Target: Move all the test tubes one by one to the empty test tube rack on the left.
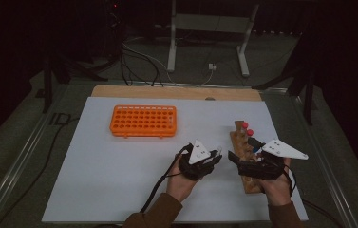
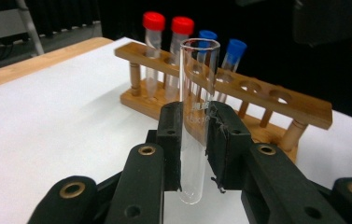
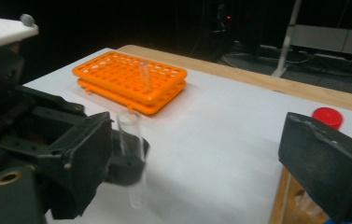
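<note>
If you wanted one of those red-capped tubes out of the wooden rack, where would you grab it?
Probably just below the red cap, coming down from above. The red-capped tube stands upright in the wooden rack, so its upper part alone rises clear above the top board, and it can only lift straight up. Its neighbour stands close, so the jaws should straddle it across the rack.

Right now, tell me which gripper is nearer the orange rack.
Left. The left gripper sits nearer the table's middle, holding a glass tube, a short way in front of the orange rack. The right gripper is open over the wooden rack, farther away.
</note>
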Motion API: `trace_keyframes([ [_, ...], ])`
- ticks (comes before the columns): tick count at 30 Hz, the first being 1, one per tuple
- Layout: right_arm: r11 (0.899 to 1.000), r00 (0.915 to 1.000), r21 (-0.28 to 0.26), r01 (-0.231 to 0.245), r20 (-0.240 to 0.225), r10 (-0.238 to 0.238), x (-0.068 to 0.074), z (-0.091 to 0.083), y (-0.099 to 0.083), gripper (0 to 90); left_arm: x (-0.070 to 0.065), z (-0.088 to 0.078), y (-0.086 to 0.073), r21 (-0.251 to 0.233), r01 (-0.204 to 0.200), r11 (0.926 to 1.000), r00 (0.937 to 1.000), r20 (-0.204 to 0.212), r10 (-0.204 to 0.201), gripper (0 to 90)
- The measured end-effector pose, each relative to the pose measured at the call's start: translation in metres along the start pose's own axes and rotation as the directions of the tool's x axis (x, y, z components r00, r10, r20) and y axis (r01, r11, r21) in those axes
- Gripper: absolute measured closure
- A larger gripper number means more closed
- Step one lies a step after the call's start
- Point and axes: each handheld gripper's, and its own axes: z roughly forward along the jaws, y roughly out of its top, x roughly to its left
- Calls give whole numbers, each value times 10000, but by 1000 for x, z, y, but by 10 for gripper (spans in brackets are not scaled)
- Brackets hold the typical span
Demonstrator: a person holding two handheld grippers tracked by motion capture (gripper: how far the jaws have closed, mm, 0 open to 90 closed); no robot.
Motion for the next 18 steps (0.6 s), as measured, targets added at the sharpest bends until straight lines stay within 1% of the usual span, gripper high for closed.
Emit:
trace_keyframes([
  [3, 10000, 9998, -5, -59, 175, 59, -2, -1, 0, 64, 5, -4, 2, -87, 97, 9999, 9999, -117, -98, 763],
  [9, 10000, 9997, 8, -99, 210, 99, -4, -2, -1, 29, 15, -13, 4, -207, 174, 9996, 9992, -343, -181, 763],
  [12, 9999, 9993, -33, -114, 347, 115, -5, -3, -1, 16, 23, -17, 5, -394, 394, 9984, 9984, -388, -409, 762],
  [14, 9998, 9993, -32, -185, 336, 186, -5, -3, -1, 6, 28, -21, 7, -488, 520, 9975, 9975, -448, -542, 762],
  [18, 9997, 9991, -31, -253, 332, 254, -6, -3, -2, 6, 38, -28, 10, -588, 526, 9969, 9962, -665, -565, 762],
])
